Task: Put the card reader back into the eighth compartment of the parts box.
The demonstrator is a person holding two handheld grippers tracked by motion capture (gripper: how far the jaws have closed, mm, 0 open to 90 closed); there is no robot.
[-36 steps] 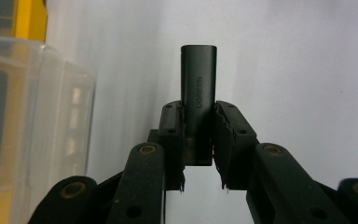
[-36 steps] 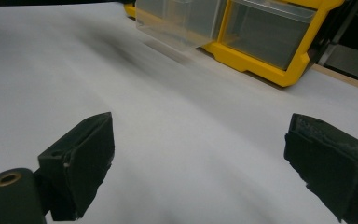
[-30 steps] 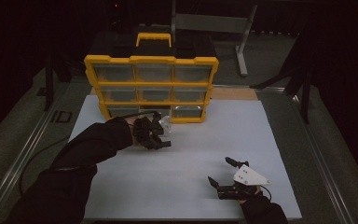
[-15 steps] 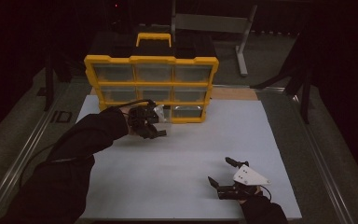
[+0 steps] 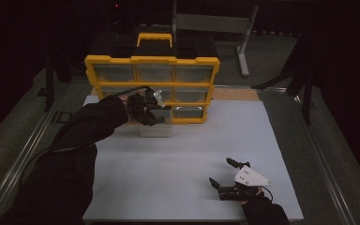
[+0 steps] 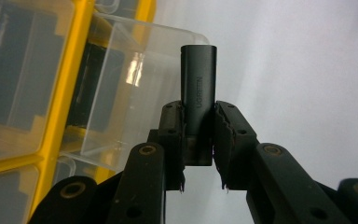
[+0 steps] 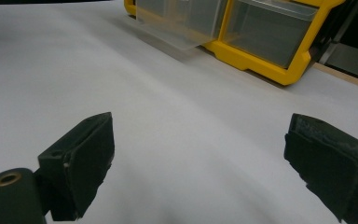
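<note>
Over the pulled-out drawer (image 6: 135,88), at eleven o'clock, my left gripper (image 6: 198,135) clamps the black adapter (image 6: 198,93); dropping it in remains, right gripper (image 7: 200,158) idle, spread.

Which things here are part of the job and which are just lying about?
In the job:
- small black plastic adapter, clamped in the left gripper
- clear plastic drawer, pulled out
- yellow drawer organiser

Just about:
- right gripper, open over the white table sheet
- grey metal stand behind
</note>
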